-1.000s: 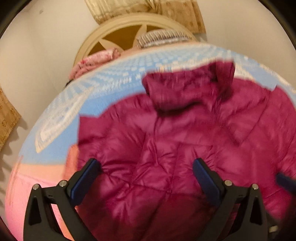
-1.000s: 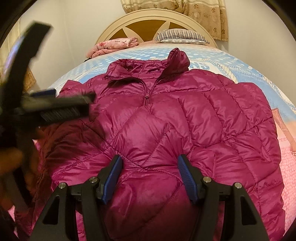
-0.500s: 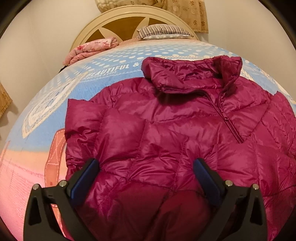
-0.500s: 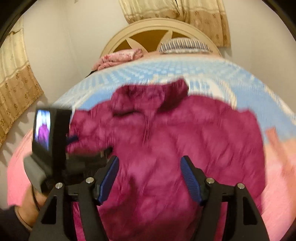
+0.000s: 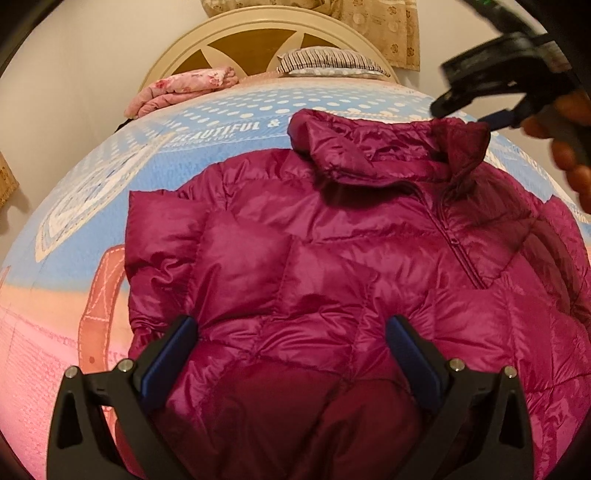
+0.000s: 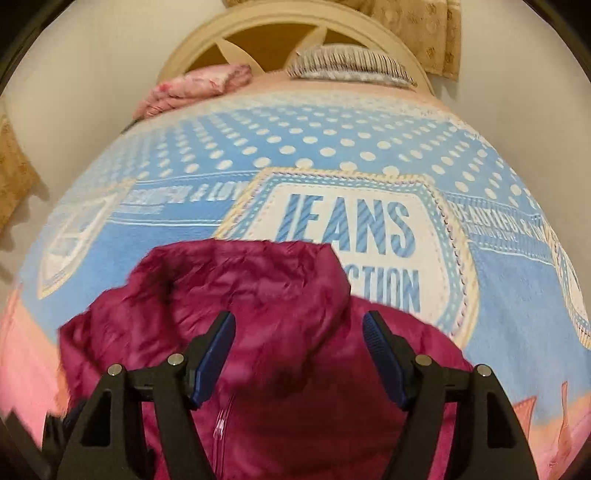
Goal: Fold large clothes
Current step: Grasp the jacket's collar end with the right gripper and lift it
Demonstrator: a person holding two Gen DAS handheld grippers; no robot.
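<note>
A magenta puffer jacket [image 5: 332, 258] lies front up on the bed, zipped, its collar [image 5: 388, 147] toward the headboard. My left gripper [image 5: 291, 332] hovers open over the jacket's lower left part, with nothing between its fingers. My right gripper [image 6: 298, 321] is open above the collar [image 6: 258, 284], pads apart and pressing on nothing. In the left wrist view that right gripper [image 5: 476, 99] shows blurred at the top right, over the collar's right end, held by a person's hand [image 5: 569, 147].
The bedspread [image 6: 332, 147] is blue with white dots and a "JEANS" patch, turning pink near the foot [image 5: 44, 350]. At the head stand a cream headboard [image 5: 258, 33], a striped pillow [image 5: 328, 62] and a folded pink floral blanket [image 5: 184, 88]. Walls lie close on both sides.
The right gripper has swept from the jacket's lower middle up to the collar, opened a little wider, and entered the left wrist view. The left gripper stayed over the lower left part.
</note>
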